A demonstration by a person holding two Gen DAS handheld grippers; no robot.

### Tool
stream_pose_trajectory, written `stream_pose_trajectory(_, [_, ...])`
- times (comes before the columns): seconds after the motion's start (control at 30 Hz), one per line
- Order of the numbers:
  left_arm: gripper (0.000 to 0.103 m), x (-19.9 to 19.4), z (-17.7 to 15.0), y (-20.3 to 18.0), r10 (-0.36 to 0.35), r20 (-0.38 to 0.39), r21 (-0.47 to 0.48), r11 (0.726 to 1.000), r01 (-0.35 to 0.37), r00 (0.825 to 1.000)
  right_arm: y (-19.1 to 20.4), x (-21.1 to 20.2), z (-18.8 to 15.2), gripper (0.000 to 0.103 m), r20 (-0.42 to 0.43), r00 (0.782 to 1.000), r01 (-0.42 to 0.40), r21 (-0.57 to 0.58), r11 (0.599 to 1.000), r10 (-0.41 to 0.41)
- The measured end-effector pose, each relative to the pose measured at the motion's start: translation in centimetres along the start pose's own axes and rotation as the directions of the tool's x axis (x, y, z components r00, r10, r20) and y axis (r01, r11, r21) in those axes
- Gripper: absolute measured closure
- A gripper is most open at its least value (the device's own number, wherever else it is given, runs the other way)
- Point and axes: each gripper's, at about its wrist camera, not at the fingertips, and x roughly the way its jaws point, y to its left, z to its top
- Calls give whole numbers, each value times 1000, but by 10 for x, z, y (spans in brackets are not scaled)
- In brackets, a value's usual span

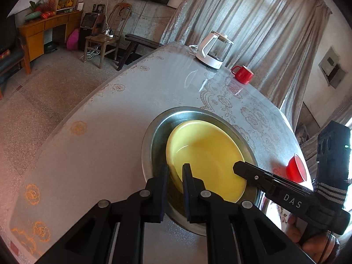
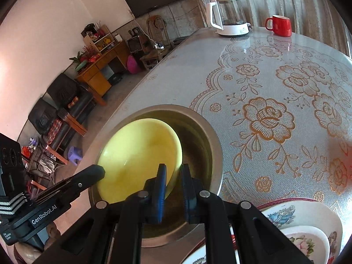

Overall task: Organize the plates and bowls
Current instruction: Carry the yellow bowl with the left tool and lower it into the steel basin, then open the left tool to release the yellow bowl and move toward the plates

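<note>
A yellow plate [image 1: 206, 154] sits low inside a round steel basin [image 1: 149, 136] on the table. In the left wrist view my left gripper [image 1: 175, 169] is shut on the plate's near rim. My right gripper [image 1: 238, 168] reaches in from the right and pinches the opposite rim. The right wrist view shows my right gripper [image 2: 173, 169] clamped on the edge of the yellow plate [image 2: 136, 145], which lies over the steel basin [image 2: 198, 136]. The left gripper [image 2: 99, 172] comes in from the left onto the plate's other edge.
The round table [image 1: 99, 132] has a flowered lace cover. A white kettle [image 1: 215, 50] and a red mug [image 1: 243, 74] stand at its far side, and a small red cup [image 1: 296, 169] lies beside the basin. Stacked patterned dishes [image 2: 303, 231] sit close on the right.
</note>
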Motion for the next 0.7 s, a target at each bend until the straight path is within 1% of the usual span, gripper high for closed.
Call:
stream_pose_trajectory(0.17, [90, 0, -3, -5, 29, 16, 30, 999, -30, 999, 4, 1, -4, 88, 9, 999, 38, -27, 999, -38])
stream_pose_trajectory(0.23, [87, 0, -4, -5, 30, 17, 33, 999, -30, 999, 5, -1, -4, 83, 12, 999, 31, -21, 999, -31])
stream_pose_trajectory(0.27, [87, 0, -4, -6, 28, 14, 36, 999, -29, 1000, 3, -2, -4, 83, 15, 1000, 22, -14, 1000, -22])
stream_pose_trajectory(0.3, [84, 1, -4, -7, 26, 12, 38, 999, -27, 1000, 3, -3, -4, 83, 20, 1000, 19, -7, 1000, -19])
stream_pose_trajectory(0.33, [82, 1, -4, -7, 24, 13, 39, 999, -25, 1000, 2, -5, -5, 82, 27, 999, 20, -1, 1000, -20])
stream_pose_trajectory(0.4, [81, 1, -4, -8, 30, 16, 39, 999, -31, 999, 3, -12, -6, 76, 52, 998, 37, -1, 999, -37])
stream_pose_trajectory(0.5, [81, -2, -5, -10, 47, 31, 37, 998, -49, 998, 2, -20, -7, 76, 68, 997, 40, 0, 999, -40])
stream_pose_trajectory(0.7, [75, -9, -8, -13, 63, 56, 38, 997, -66, 996, -9, -38, -12, 75, 104, 994, 19, 41, 999, -23])
